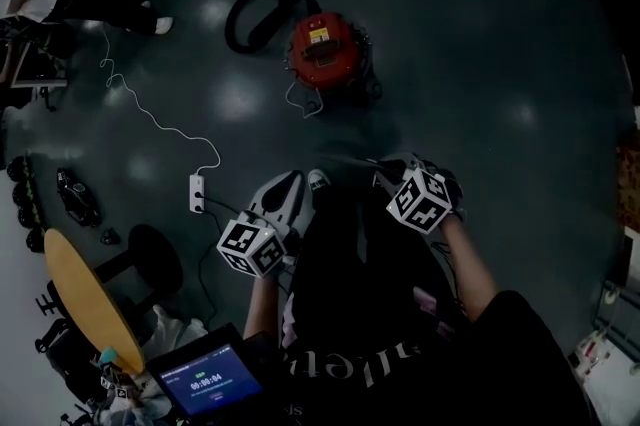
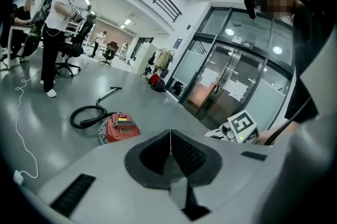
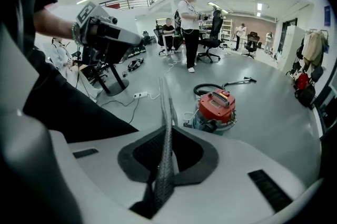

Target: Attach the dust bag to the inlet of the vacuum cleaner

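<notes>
Grey floor (image 1: 480, 64), one red vacuum cleaner (image 1: 323, 49) at twelve o'clock; left gripper (image 1: 298, 184) and right gripper (image 1: 388, 170), both clenched, empty.

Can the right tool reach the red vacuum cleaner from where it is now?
Probably not yet: the right tool is near the person's body and the red vacuum cleaner stands well ahead. Only bare floor lies between.

Head view steeply down; gripper views forward; all 3 share vacuum cleaner (image 1: 325, 49).
</notes>
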A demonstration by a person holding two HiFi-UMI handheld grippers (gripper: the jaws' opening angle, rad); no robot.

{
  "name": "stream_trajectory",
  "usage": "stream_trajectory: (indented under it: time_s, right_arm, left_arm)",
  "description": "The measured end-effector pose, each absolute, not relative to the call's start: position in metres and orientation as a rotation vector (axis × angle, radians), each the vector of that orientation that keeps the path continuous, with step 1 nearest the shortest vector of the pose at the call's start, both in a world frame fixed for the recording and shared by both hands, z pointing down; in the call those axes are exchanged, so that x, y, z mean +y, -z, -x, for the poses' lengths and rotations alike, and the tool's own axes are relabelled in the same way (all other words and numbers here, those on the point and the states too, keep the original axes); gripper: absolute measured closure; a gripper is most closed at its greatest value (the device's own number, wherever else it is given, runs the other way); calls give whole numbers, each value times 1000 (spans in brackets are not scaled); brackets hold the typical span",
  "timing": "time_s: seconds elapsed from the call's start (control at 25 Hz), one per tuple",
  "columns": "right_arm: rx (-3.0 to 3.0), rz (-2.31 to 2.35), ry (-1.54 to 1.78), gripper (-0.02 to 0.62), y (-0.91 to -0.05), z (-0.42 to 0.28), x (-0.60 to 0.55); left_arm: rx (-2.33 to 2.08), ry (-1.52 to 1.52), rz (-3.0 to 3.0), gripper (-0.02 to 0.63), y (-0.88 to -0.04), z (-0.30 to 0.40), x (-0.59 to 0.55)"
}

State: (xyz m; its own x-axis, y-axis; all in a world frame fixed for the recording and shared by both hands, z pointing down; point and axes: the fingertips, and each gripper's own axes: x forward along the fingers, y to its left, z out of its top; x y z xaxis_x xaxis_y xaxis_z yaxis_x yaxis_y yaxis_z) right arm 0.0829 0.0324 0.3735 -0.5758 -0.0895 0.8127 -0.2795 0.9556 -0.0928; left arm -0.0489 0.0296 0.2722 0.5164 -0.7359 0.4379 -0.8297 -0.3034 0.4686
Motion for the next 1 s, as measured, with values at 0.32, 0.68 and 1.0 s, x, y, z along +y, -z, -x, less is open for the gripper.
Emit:
stream_trajectory:
  time_s: [0.32, 0.68, 1.0]
  right_arm:
    - [-2132, -262, -331, 552, -460, -70, -12]
    - [-2109, -243, -372, 552, -567, -34, -60]
    - [-2085, -218, -387, 552, -639, -17, -99]
  left_arm:
    - [-1206, -265, -2111, 598, -350, 70, -54]
    - [-1167, -387, -2205, 513, -463, 106, -199]
    - [-941, -804, -2322, 410, -582, 105, -278]
